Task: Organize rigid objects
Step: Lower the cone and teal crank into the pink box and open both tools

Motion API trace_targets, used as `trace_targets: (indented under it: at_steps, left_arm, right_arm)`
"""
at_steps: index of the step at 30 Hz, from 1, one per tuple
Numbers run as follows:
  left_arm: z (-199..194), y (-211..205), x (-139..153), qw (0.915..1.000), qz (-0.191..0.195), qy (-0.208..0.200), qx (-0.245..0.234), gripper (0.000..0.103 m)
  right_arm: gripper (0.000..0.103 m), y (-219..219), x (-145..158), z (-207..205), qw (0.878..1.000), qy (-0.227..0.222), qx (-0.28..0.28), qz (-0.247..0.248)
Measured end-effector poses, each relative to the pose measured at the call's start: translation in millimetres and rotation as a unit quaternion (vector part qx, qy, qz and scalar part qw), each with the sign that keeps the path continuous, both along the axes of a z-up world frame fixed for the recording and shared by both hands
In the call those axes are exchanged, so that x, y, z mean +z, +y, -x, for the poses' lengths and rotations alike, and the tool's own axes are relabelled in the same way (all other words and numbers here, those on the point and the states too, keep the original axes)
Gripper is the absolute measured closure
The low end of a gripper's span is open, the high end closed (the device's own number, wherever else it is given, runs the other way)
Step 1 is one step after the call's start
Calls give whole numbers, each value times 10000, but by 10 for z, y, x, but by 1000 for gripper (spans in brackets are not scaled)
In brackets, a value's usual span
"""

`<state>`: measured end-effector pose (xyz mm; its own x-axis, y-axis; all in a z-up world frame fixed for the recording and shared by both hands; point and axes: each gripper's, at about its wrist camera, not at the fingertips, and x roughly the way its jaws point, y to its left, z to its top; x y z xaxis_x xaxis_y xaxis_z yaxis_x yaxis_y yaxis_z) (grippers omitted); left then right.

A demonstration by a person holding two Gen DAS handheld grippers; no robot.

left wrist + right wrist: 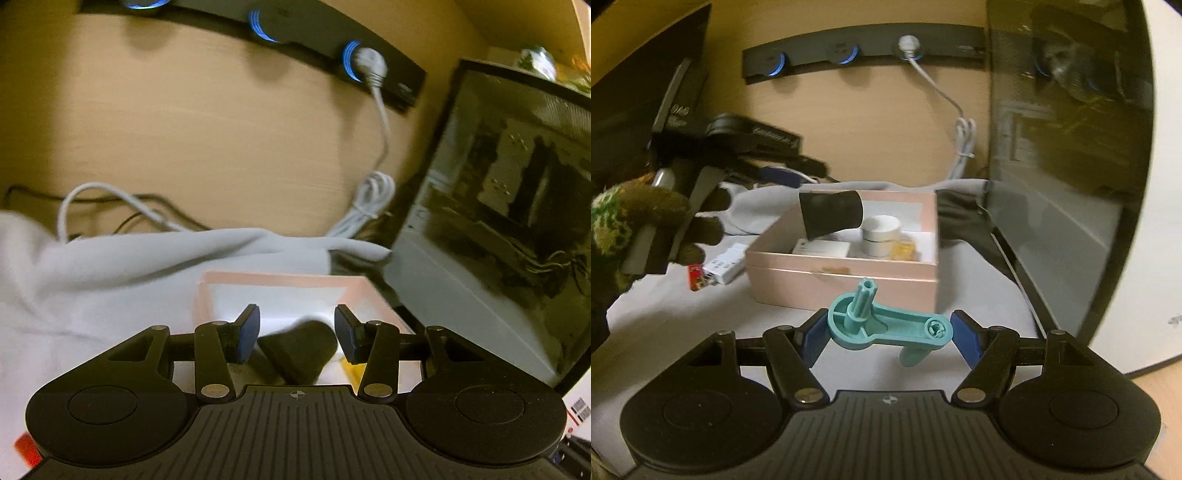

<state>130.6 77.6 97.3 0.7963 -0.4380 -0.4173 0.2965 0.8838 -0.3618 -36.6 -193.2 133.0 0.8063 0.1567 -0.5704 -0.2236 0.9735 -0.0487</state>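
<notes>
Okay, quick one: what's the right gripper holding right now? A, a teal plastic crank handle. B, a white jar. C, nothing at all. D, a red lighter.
A: in the right wrist view the right gripper has its blue pads on both ends of the teal crank handle, held in front of the pink box; the white jar sits inside that box.

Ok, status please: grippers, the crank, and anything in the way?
Left gripper open, empty. Right gripper shut on crank, short of box. Nozzle sticks up at box's left side; jar inside.
</notes>
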Motion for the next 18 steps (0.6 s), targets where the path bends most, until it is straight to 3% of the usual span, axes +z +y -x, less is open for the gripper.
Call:
trace_targets:
  at_steps: [5, 9, 12, 14, 18]
  left_arm:
    - [389, 320, -103, 9996, -33, 12, 297, 54]
    - [569, 544, -219, 9981, -227, 179, 551, 54]
    - [659, 735, -342, 9957, -321, 372, 785, 54]
    - [716, 874, -414, 9942, -313, 446, 924, 54]
    - [798, 1128, -500, 9908, -284, 452, 1244, 54]
  right_arm:
    - [32, 39, 170, -271, 9994, -154, 151, -258]
    - [32, 143, 454, -848, 9966, -302, 182, -741]
    - [31, 225, 500, -1377, 9931, 137, 149, -1159]
    - [31, 338, 425, -1599, 9920, 428, 155, -1174]
    - [31, 693, 177, -1531, 9929, 713, 471, -823]
